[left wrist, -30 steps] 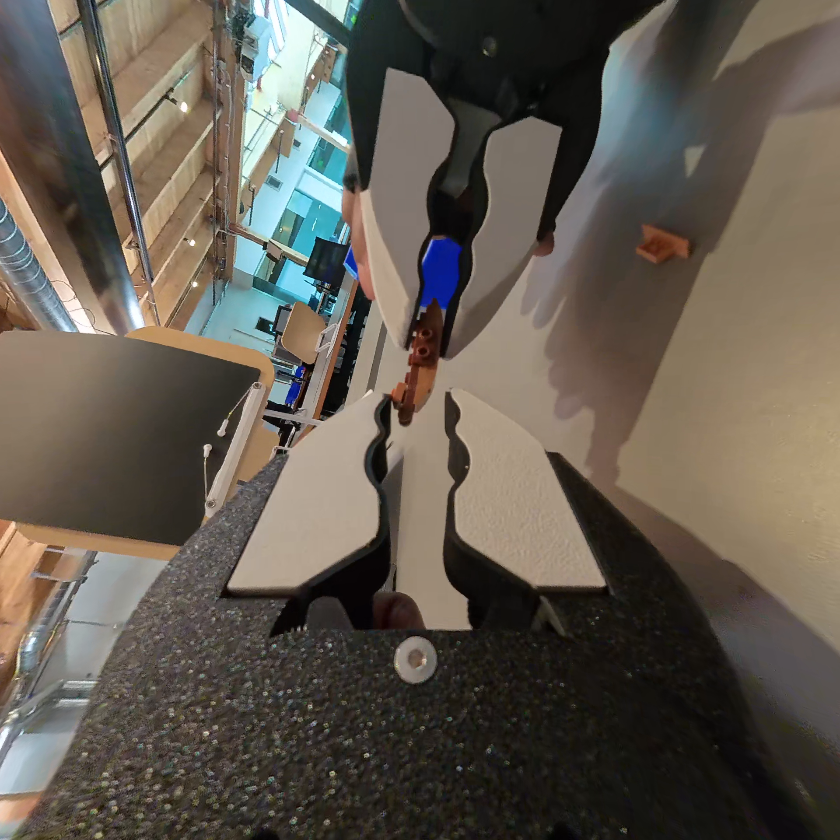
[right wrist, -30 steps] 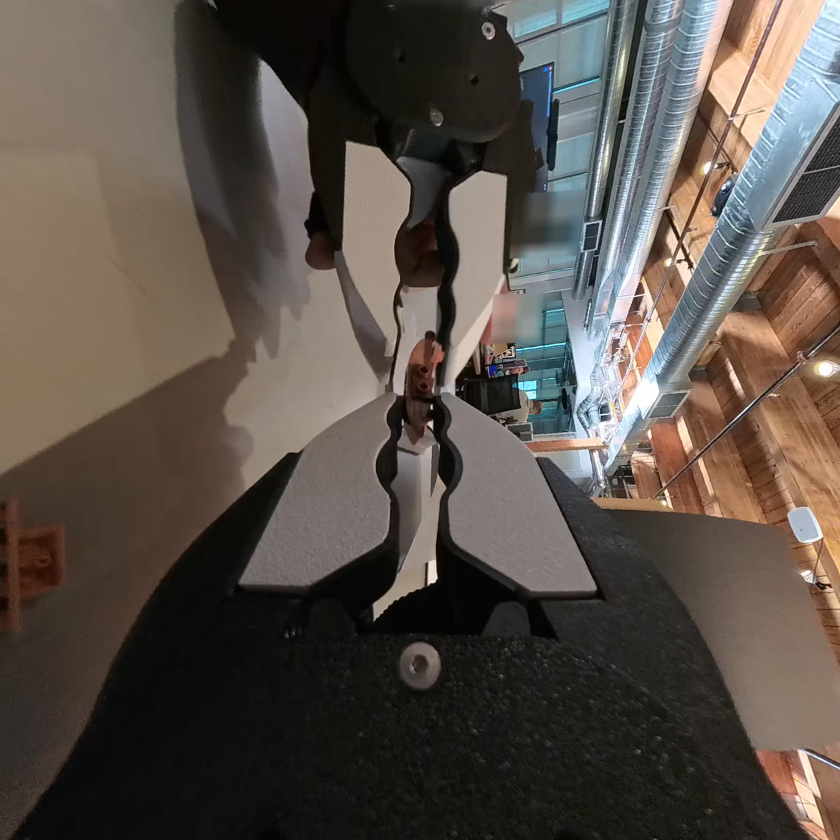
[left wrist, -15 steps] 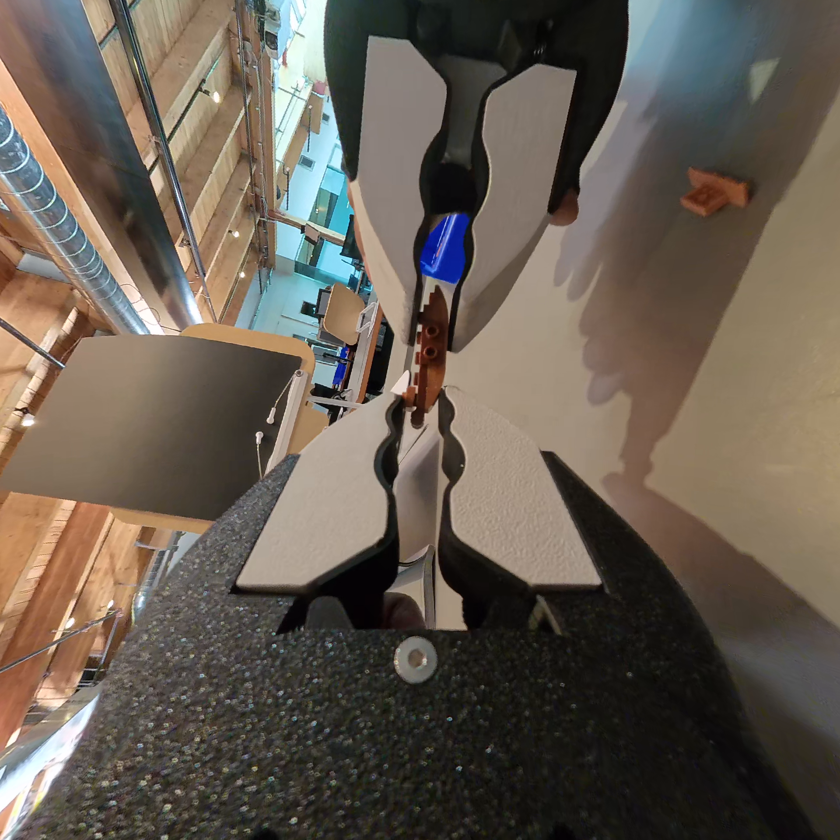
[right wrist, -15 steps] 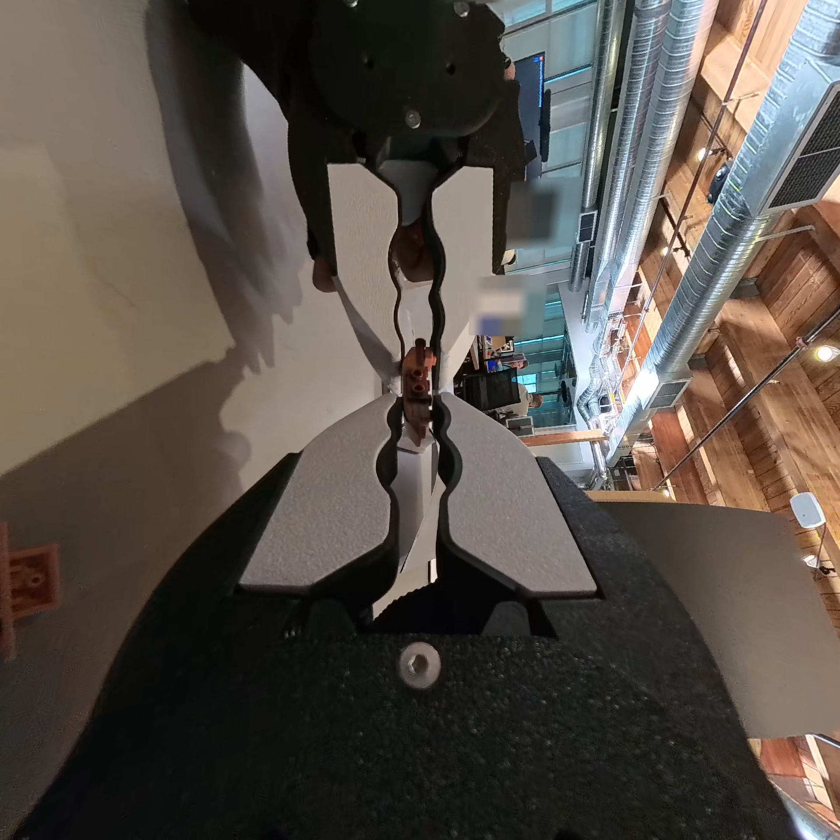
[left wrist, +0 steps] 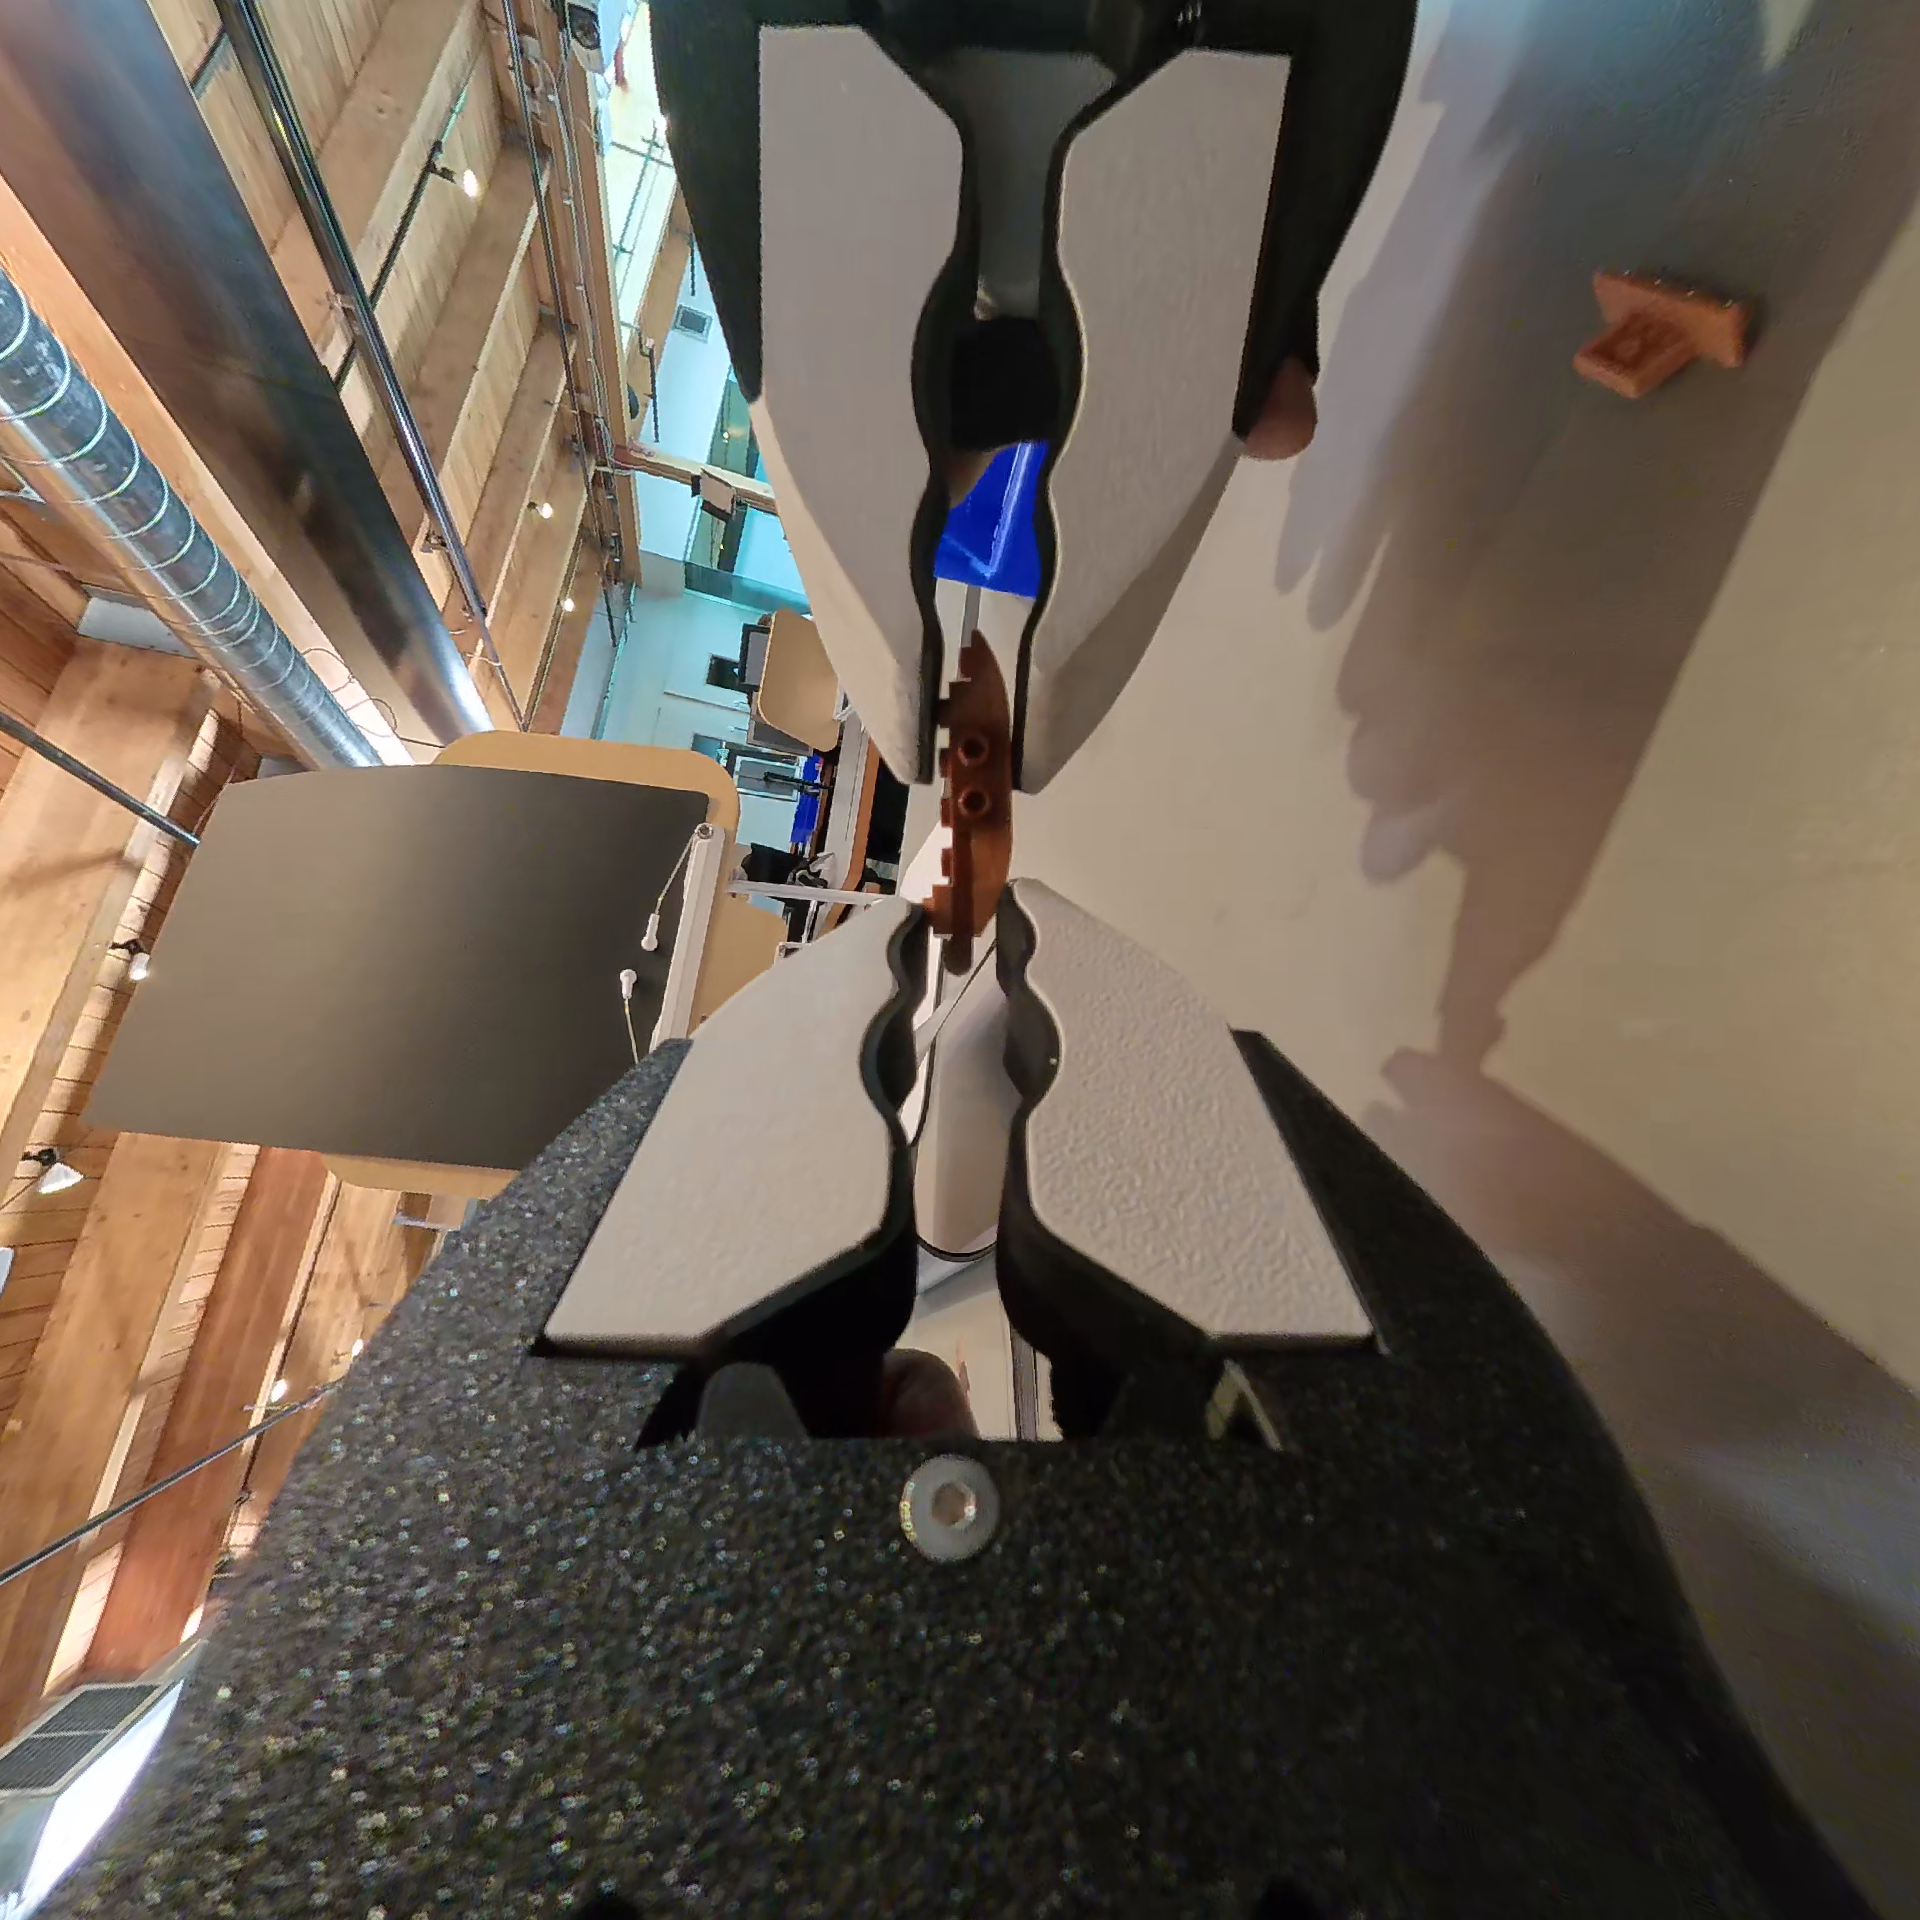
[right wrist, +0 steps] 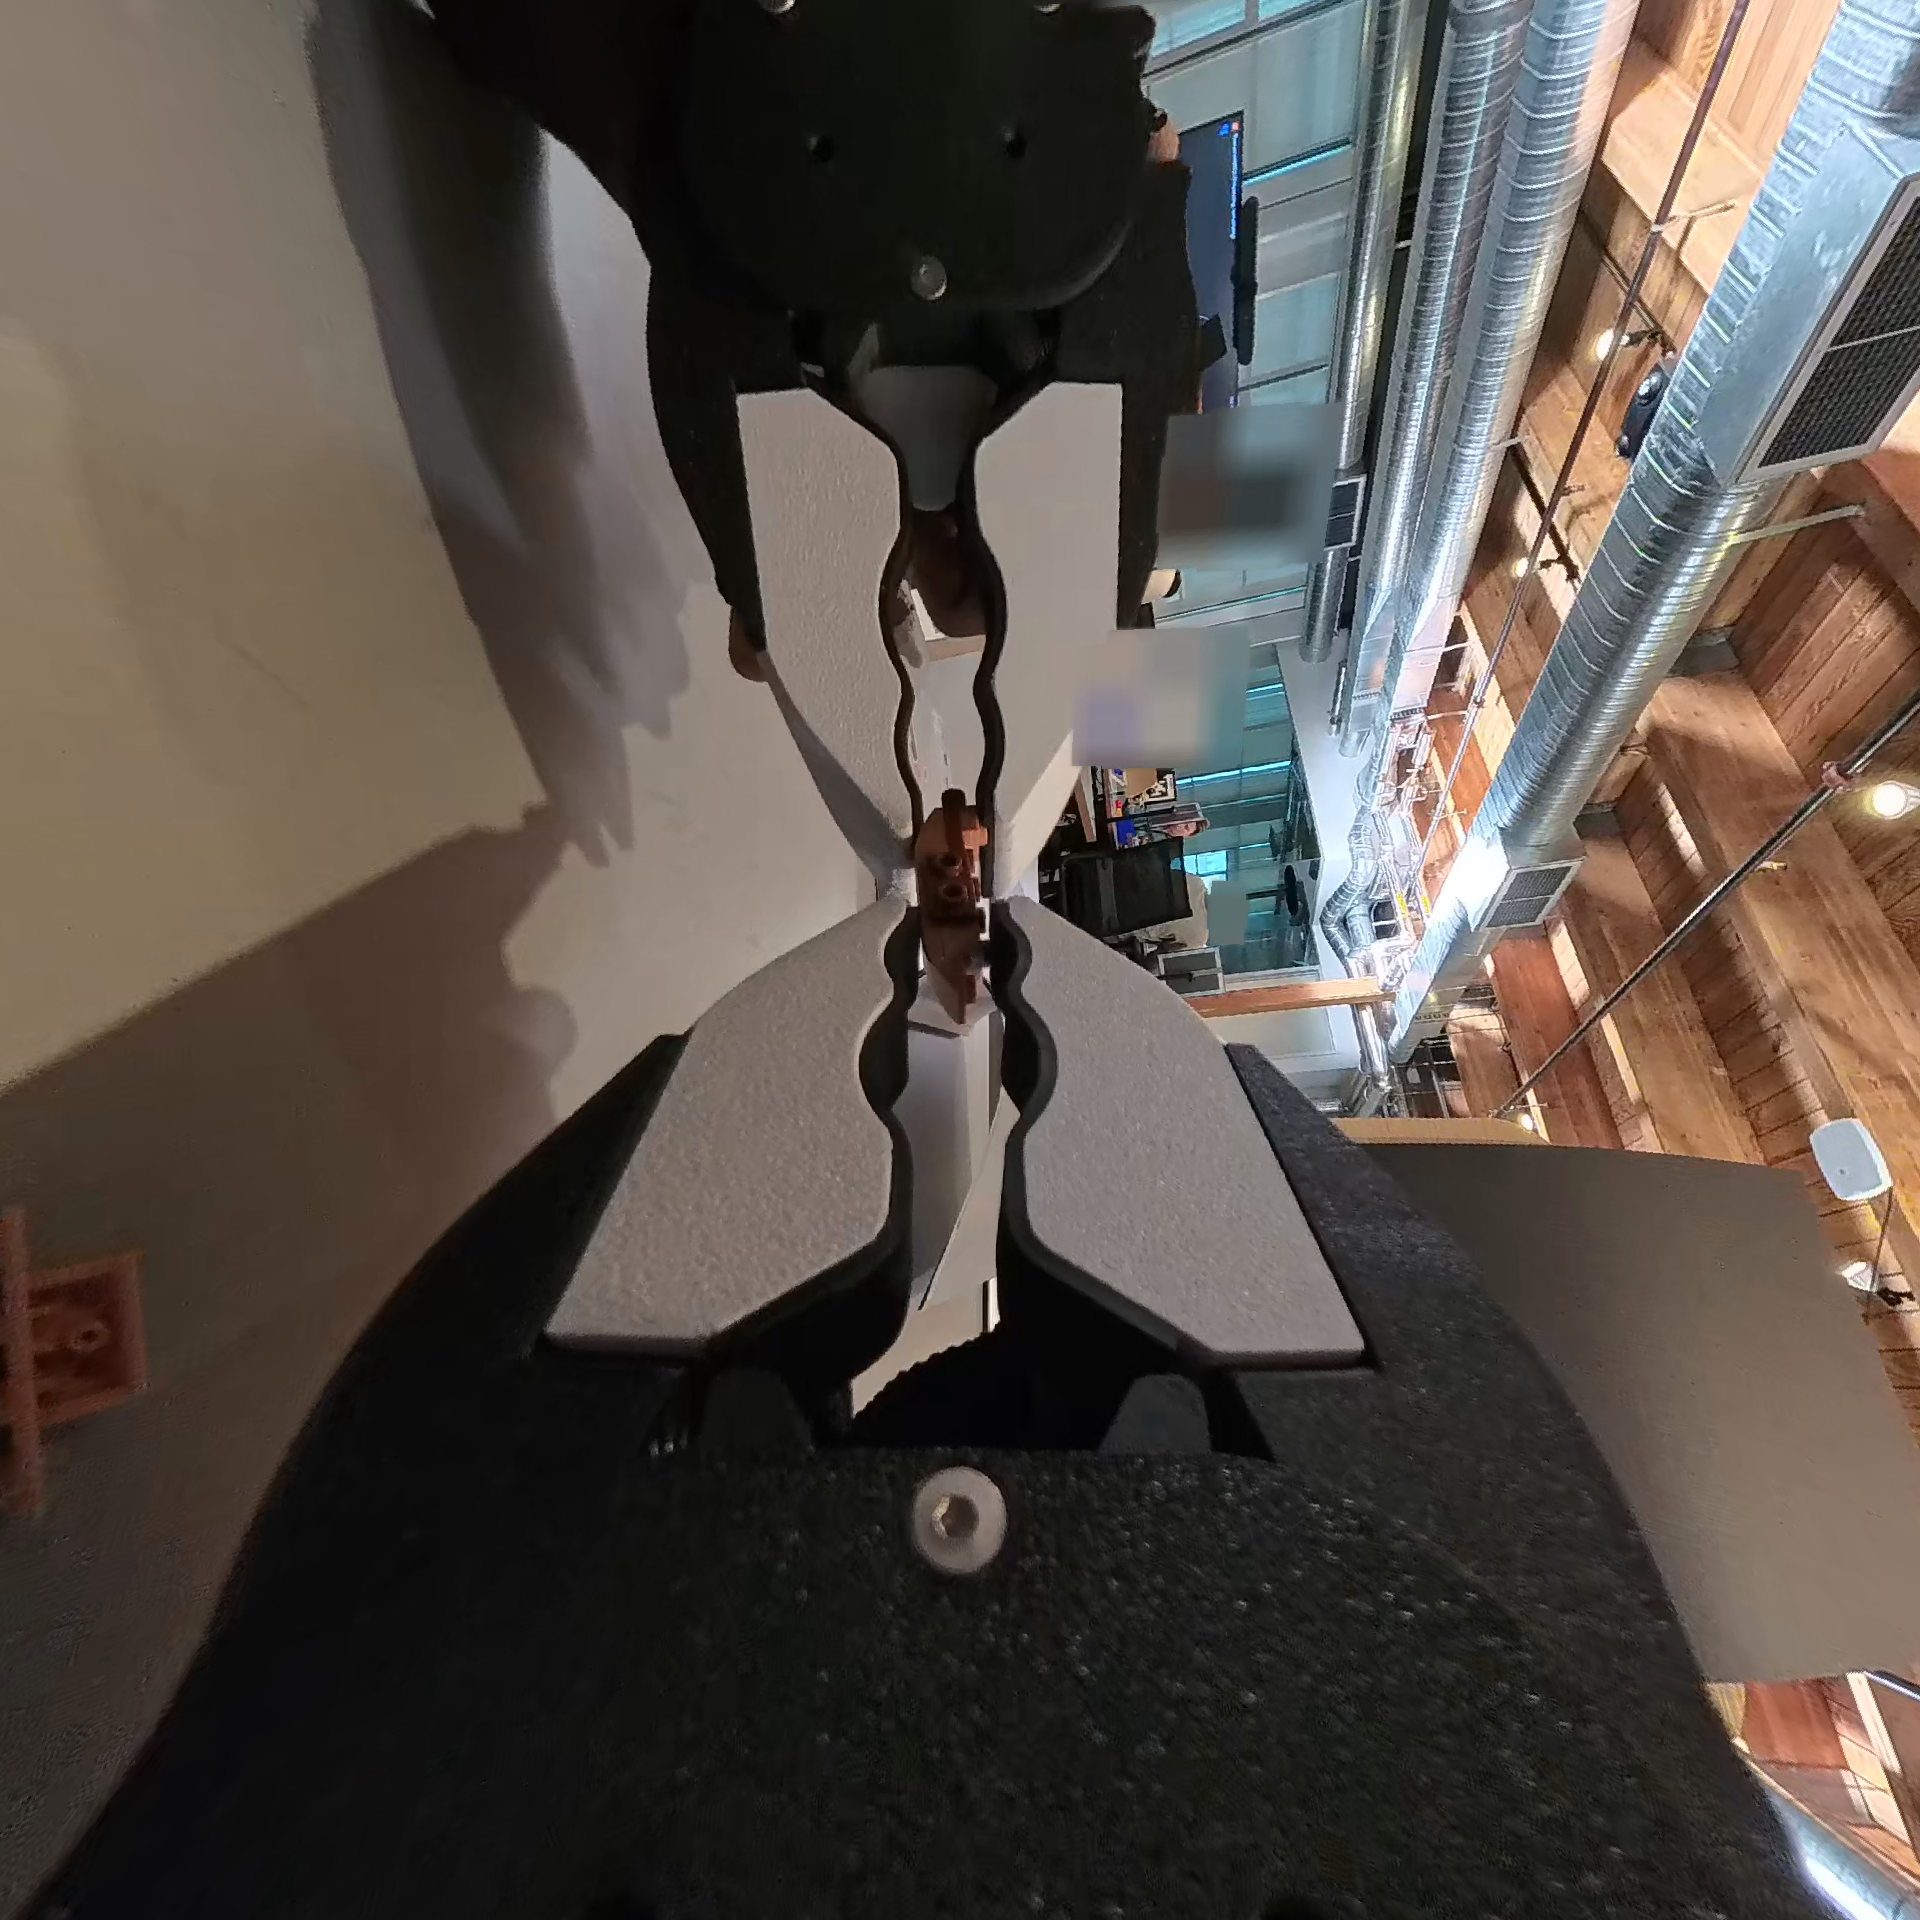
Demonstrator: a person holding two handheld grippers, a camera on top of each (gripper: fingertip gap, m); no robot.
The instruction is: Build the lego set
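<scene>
My two grippers face each other tip to tip above a pale table [left wrist: 1621, 790]. A brown studded lego piece [left wrist: 975, 800] spans the gap between them. In the left wrist view my left gripper [left wrist: 961, 906] is closed on its near end, and the right gripper above grips its far end. In the right wrist view my right gripper [right wrist: 953, 920] is shut on the same brown piece [right wrist: 951, 883], and the left gripper holds the other end. A blue shape [left wrist: 992, 520] shows through the gap of the right gripper's fingers.
A second brown lego piece [left wrist: 1662, 348] lies on the table to the side, and it also shows in the right wrist view [right wrist: 62, 1340]. A dark-topped table [left wrist: 395, 956], wooden walls and metal ducts fill the background. The grippers are tip to tip, or close to it.
The left gripper's jaws have narrowed from open onto the end of the brown piece. The two grippers have drawn closer and lined up straight.
</scene>
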